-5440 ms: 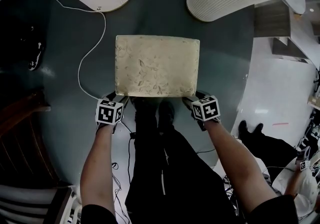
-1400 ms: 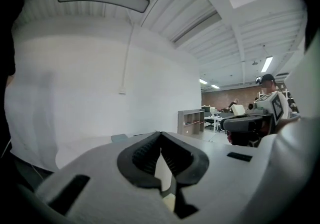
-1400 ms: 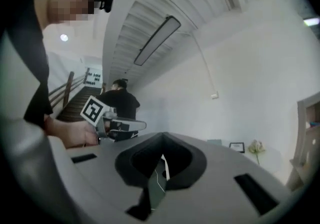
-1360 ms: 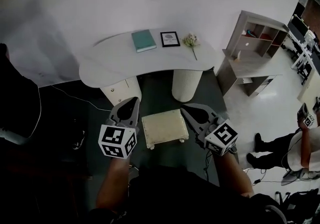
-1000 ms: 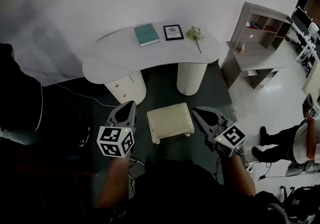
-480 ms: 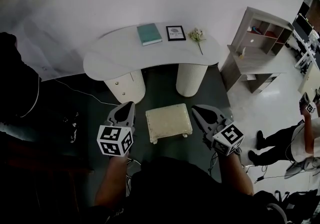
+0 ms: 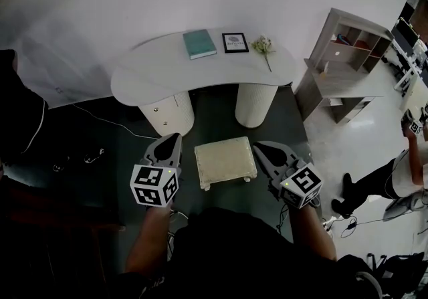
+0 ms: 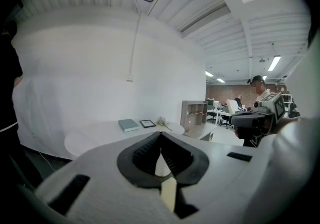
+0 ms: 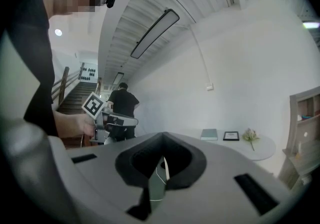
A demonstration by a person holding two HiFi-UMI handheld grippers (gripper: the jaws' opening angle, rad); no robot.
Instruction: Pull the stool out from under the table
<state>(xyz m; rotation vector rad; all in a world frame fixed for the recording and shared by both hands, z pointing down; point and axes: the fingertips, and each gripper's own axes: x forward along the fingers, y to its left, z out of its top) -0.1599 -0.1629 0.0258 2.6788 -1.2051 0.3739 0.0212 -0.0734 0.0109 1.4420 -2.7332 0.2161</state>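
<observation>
The stool is seen standing on the dark floor, clear of the white table at its 12 o'clock. The left gripper is held at the stool's 9 o'clock and the right gripper at its 3 o'clock. Both pairs of jaws are pressed together with nothing held.
</observation>
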